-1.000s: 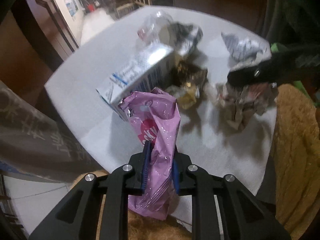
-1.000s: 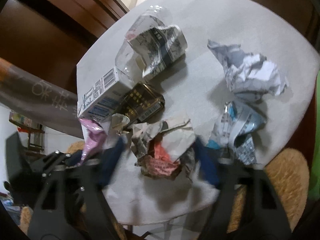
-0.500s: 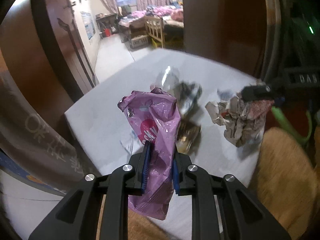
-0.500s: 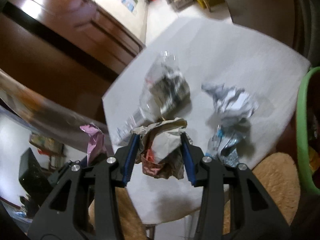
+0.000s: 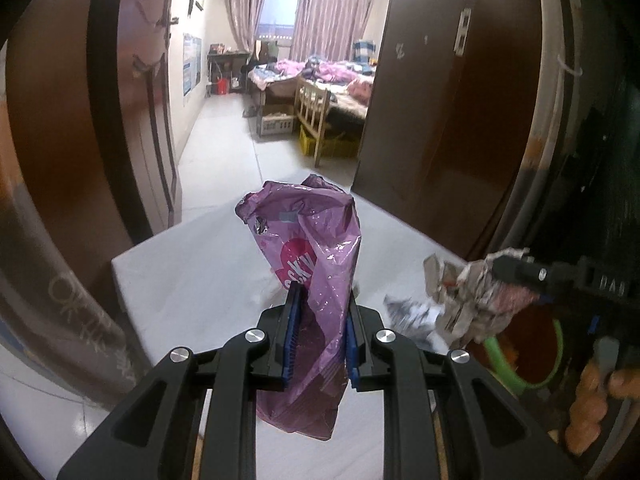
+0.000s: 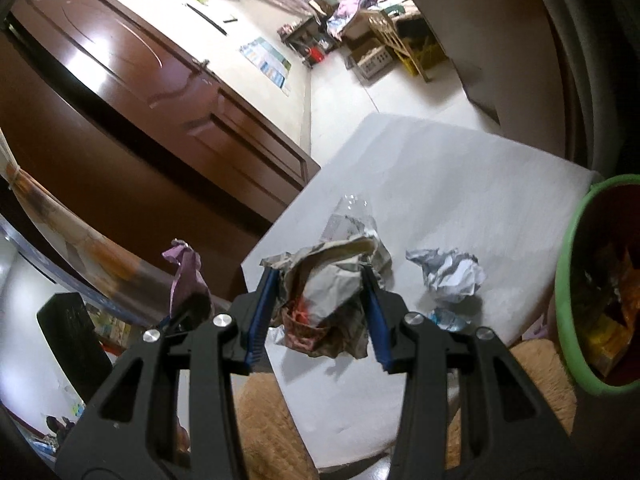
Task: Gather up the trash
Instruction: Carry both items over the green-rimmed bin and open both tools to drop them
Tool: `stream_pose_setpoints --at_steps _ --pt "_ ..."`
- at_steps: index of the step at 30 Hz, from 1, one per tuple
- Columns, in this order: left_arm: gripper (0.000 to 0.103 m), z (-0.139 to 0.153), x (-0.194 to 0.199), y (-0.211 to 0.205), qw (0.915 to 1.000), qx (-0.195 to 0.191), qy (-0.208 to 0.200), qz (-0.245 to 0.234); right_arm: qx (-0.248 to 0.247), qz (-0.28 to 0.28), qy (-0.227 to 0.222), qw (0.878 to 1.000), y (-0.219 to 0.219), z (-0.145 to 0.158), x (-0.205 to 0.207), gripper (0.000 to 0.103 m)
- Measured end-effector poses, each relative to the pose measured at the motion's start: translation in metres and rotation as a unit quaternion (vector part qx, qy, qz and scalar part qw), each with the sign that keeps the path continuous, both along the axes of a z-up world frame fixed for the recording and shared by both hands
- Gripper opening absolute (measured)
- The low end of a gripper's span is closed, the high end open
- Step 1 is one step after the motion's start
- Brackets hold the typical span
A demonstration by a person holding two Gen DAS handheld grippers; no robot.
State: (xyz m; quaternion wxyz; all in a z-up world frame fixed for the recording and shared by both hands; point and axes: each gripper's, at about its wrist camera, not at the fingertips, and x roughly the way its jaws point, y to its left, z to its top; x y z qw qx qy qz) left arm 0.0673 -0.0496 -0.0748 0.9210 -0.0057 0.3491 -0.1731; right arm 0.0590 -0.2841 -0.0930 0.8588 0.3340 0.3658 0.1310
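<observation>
My left gripper (image 5: 320,336) is shut on a purple snack wrapper (image 5: 316,248) and holds it above the white table (image 5: 192,280). My right gripper (image 6: 320,312) is shut on a crumpled wad of paper (image 6: 324,292), lifted above the table (image 6: 460,168). That wad also shows in the left wrist view (image 5: 476,292); the purple wrapper also shows in the right wrist view (image 6: 184,272). On the table lie a crumpled white paper (image 6: 448,276) and a clear plastic bottle (image 6: 348,216). A green-rimmed bin (image 6: 576,280) with trash inside stands at the table's right.
A brown fuzzy cushion (image 6: 272,416) lies below the table's near edge. Dark wooden doors (image 6: 168,92) stand to the left. An open doorway leads to a bedroom with a wooden chair (image 5: 312,108). The bin's green rim (image 5: 520,376) shows in the left wrist view.
Both grippers have risen from the table with their trash. The right gripper closed on the paper wad and lifted it. The carton and dark wrapper dropped out of view.
</observation>
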Motion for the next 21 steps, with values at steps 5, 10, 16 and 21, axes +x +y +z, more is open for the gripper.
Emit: stream_pose_setpoints --at_steps 5,10,16,21 --pt "0.017 0.014 0.0 -0.013 0.9997 -0.007 -0.023 -0.003 0.017 -0.013 -0.013 1.0 -0.009 0.003 -0.007 0.042" --pt "0.017 0.015 -0.006 -0.021 0.9997 -0.006 -0.023 0.0 0.032 -0.028 -0.02 0.999 -0.022 0.0 -0.012 0.042" --pt "0.017 0.009 -0.006 -0.027 0.9999 -0.008 -0.003 0.006 0.043 -0.047 -0.023 0.998 -0.038 -0.003 -0.018 0.042" --pt "0.017 0.007 -0.01 -0.033 1.0 -0.003 -0.003 0.0 0.053 -0.059 -0.022 0.997 -0.052 -0.007 -0.021 0.042"
